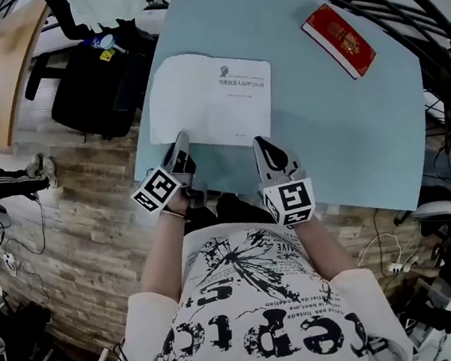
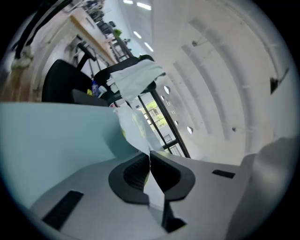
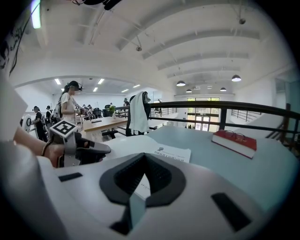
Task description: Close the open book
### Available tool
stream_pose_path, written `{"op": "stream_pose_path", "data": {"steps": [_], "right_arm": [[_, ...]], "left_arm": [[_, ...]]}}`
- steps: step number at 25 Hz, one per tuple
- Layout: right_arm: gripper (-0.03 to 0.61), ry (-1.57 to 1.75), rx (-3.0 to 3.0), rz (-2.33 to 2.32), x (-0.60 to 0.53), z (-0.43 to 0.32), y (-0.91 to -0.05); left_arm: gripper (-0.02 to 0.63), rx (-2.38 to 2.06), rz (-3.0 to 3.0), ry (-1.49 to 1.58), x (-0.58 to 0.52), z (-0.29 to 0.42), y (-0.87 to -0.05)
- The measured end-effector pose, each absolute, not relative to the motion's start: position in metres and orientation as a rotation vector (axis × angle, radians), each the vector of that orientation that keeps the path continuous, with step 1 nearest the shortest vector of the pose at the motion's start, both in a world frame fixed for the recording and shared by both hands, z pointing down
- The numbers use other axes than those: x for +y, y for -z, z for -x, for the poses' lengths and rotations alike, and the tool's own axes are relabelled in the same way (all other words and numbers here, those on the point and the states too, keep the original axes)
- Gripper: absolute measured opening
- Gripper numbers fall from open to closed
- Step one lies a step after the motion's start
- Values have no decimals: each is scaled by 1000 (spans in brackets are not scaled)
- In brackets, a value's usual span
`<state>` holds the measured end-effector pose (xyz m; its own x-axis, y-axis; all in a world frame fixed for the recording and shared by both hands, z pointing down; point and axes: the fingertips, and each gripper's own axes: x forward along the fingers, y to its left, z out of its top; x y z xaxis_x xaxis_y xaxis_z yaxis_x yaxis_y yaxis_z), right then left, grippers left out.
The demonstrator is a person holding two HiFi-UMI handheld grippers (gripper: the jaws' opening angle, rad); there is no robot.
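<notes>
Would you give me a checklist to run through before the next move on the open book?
1. Left gripper shut on a page: ok.
2. Only one page pinched: cannot tell.
3. Right gripper free to help: ok, its fingers are together on nothing, by the near edge of the book.
4. Book closed: not ok, it lies open.
5. Red book out of the way: ok, it lies apart at the far corner.

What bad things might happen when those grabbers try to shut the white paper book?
1. The left gripper pinches only one thin white page near its corner, so swinging it over might crease or tear it.
2. The right gripper is shut and holds nothing, so the white open book may slide; it lies close to the light blue table's left edge and could slip off.
</notes>
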<state>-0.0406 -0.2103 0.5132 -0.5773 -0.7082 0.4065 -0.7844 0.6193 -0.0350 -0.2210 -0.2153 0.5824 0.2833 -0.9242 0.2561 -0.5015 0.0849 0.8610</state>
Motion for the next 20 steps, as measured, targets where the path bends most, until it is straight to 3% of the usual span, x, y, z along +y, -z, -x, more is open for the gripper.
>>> {"op": "stream_pose_path", "data": {"steps": [6,20], "right_arm": [[8,-297,-2483,-1252,-207,24,-506],[8,-329,-2404,-1451,-205,-38,-500]], "left_arm": [[25,-1511,-1902,102,-215,187,-559],[25,-1458,-2254,-402,-218,110,-561]]}}
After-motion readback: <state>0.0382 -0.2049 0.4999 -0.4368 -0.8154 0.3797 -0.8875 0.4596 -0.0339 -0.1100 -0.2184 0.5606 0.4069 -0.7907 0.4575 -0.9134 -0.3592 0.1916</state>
